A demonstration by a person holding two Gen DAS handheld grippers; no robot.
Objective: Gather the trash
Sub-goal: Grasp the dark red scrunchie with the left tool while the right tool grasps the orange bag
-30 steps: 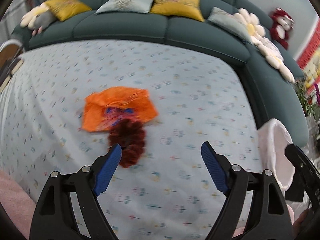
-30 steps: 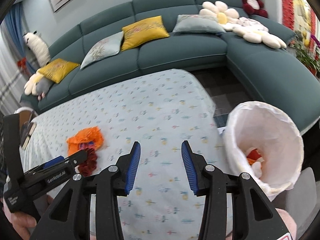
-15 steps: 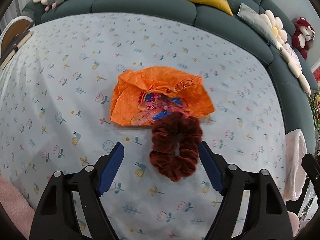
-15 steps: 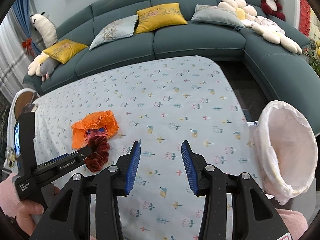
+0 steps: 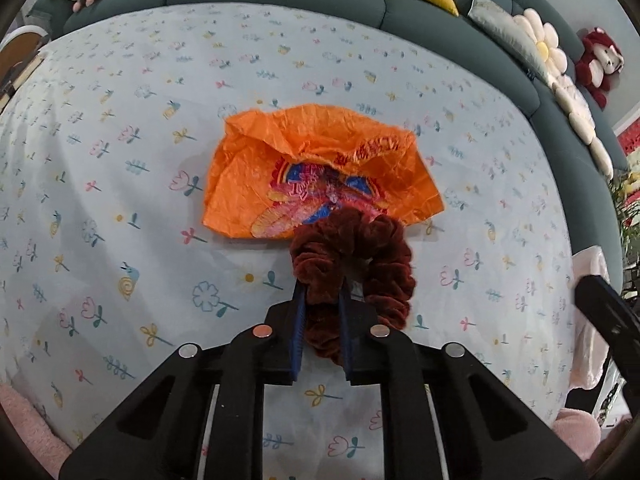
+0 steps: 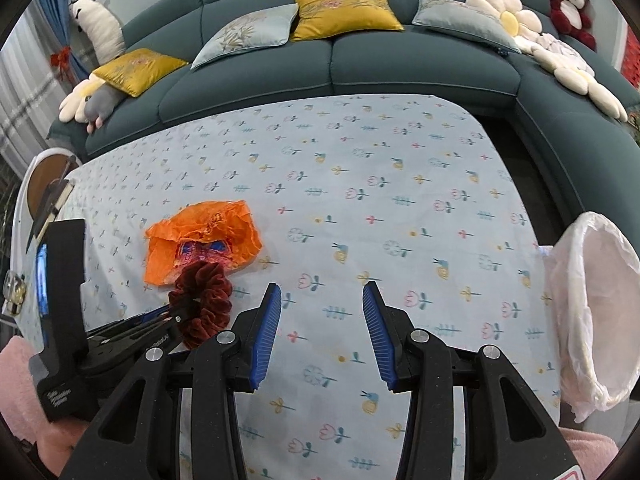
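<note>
Left wrist view: the left gripper [image 5: 322, 300] is closing, its blue pads pinching the near loop of a dark red velvet scrunchie [image 5: 354, 258], ruffled and ring-shaped, overlapping the near edge of a crumpled orange wrapper [image 5: 280, 160] on the flowered tablecloth [image 5: 120, 160].

Right wrist view: the right gripper [image 6: 322, 312] stands parted and empty, right of the wrapper; a lined bin [image 6: 592, 320] sits far right.

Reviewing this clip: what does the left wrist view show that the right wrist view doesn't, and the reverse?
Only the left wrist view shows, close up, the left hand-held gripper closing its jaws on one side of the dark red scrunchie, with the butterfly print on the orange wrapper readable.

Only the right wrist view shows the right hand-held gripper open with nothing between its jaws, the lined trash bin's open mouth at the table's right edge, and a panda plush.

Both show the scrunchie, the wrapper, the floral tablecloth and the teal sofa.
</note>
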